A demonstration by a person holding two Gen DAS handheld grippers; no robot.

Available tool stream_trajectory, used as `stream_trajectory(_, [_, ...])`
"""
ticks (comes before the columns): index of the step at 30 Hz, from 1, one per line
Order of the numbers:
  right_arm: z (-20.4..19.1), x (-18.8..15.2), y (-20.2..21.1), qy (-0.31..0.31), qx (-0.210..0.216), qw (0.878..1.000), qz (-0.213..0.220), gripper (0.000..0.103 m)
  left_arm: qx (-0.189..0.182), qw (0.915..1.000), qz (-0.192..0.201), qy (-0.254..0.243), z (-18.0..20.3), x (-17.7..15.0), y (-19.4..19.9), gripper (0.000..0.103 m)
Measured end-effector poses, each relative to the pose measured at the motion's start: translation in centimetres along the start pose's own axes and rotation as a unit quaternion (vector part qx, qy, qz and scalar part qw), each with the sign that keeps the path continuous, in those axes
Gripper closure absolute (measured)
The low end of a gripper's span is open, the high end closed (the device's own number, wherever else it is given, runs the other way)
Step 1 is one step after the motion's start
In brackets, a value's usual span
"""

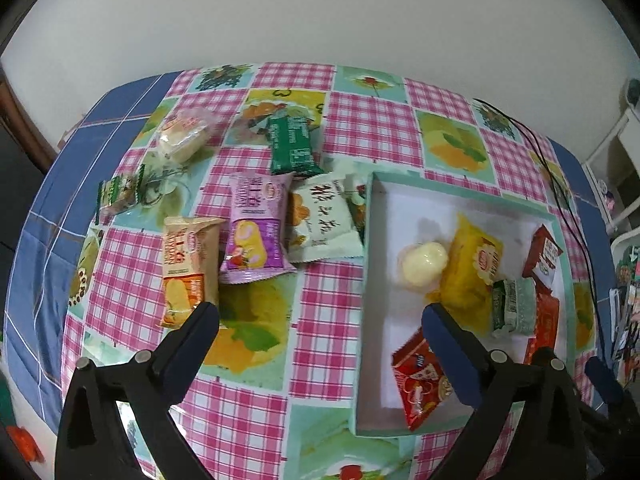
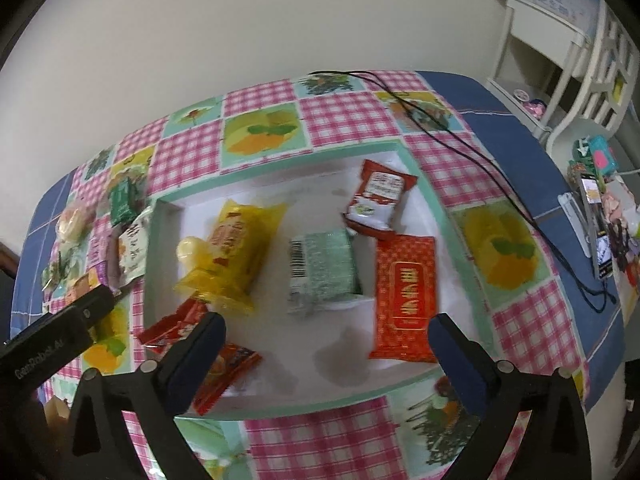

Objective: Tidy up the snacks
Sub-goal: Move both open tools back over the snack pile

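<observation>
1. The surface (image 1: 320, 208), under a patchwork cloth of pink checks and fruit squares, carries everything; a black cable (image 2: 472, 144) trails over its far right corner, well clear of the work.
2. The box (image 1: 370, 240), shallow, white inside with a mint rim, sits on the right half. It already holds a yellow packet (image 2: 236, 248), a pale green packet (image 2: 324, 268), a large red packet (image 2: 406, 292), a red-and-white packet (image 2: 378, 196), a round cream bun (image 2: 192, 250) and two small red packets at its near left corner.
3. Loose snacks lie in a cluster left of the box: the purple packet (image 1: 256, 228), the orange packet (image 1: 188, 268), the white packet (image 1: 324, 220) just beside the box wall, the dark green bar (image 1: 294, 146), a wrapped bun (image 1: 184, 136) farther off, and a small green packet (image 1: 118, 196) at far left.
4. The left tool (image 1: 320, 316) hangs over the bare cloth between the orange packet and the box, jaws spread wide, gripping nothing. The right tool (image 2: 326, 328) hovers above the box's near edge, equally wide and empty.
5. I judge the next step to be a fresh pick from the cluster. The orange packet lies nearest the left tool; closing across its narrow width, away from the overlapping purple packet, should avoid dragging both.
6. Bare floor shows in the box's near middle, the likeliest spot to set it down.
</observation>
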State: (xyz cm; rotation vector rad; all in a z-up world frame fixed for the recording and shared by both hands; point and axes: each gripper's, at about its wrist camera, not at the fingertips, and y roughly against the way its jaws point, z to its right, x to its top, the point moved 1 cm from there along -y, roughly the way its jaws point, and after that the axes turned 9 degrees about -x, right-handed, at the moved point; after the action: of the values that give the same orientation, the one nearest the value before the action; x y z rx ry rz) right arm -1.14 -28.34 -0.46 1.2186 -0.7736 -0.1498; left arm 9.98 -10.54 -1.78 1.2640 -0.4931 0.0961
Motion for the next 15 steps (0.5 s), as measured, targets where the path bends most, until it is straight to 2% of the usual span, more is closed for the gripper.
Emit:
stream_trajectory(6, [-3.9,-0.1,0.4,0.024,0.022,0.999,0.004,0.0,0.011,0.9996,-0.001,0.025,-3.6,0.4,0.2,0.002])
stream_trajectory(15, [-10.7,-0.5,1.5,0.068,0.077,0.994,0.025,0.001,0.033,0.9928,0.017,0.114,-11.9,1.0,1.7,0.002])
